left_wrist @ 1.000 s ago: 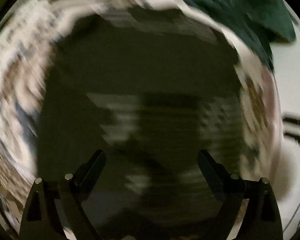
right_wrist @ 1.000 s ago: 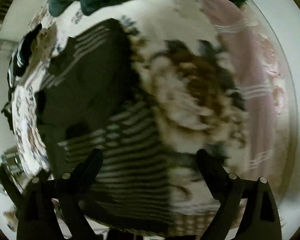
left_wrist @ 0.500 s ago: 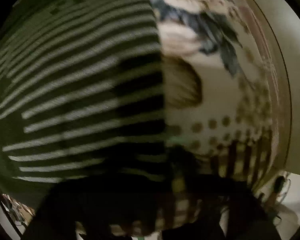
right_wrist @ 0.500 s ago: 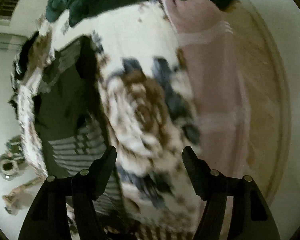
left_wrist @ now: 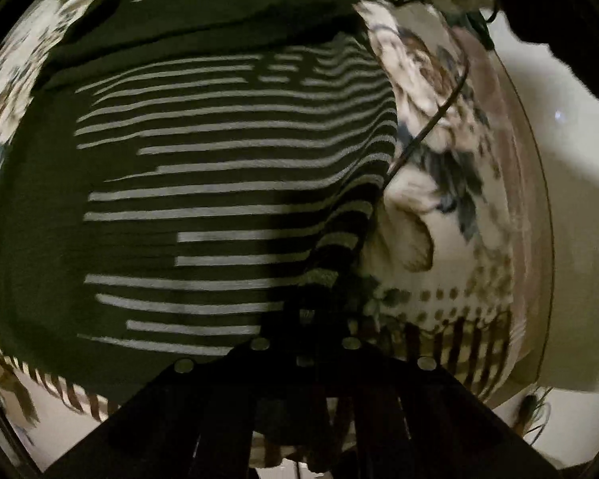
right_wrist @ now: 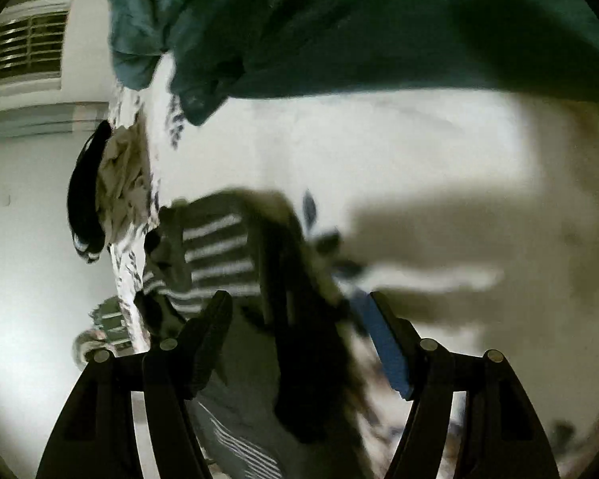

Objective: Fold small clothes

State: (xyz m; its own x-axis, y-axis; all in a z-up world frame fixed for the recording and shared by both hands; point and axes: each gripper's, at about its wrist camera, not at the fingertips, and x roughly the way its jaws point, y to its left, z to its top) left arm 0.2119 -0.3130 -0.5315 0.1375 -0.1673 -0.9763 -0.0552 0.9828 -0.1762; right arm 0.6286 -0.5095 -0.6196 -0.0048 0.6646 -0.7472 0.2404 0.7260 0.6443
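Observation:
A dark green garment with white stripes (left_wrist: 203,199) lies spread on a floral cloth (left_wrist: 439,183) over a round table. My left gripper (left_wrist: 305,319) is shut on the garment's lower right edge, its fingers dark and in shadow. In the right wrist view the striped garment (right_wrist: 219,247) shows left of centre, and a raised dark fold of it (right_wrist: 299,339) stands between the fingers. My right gripper (right_wrist: 299,319) is open around that fold, not touching it as far as I can see.
A heap of teal clothes (right_wrist: 339,28) lies at the far side of the table. A black item (right_wrist: 86,191) hangs at the table's left edge. A thin dark cord (left_wrist: 431,119) runs across the floral cloth. White floor surrounds the table.
My left gripper has shut on the striped garment's edge; it was open a second ago. My right gripper has swung towards the table's far side, and a fold of the garment now rises between its fingers.

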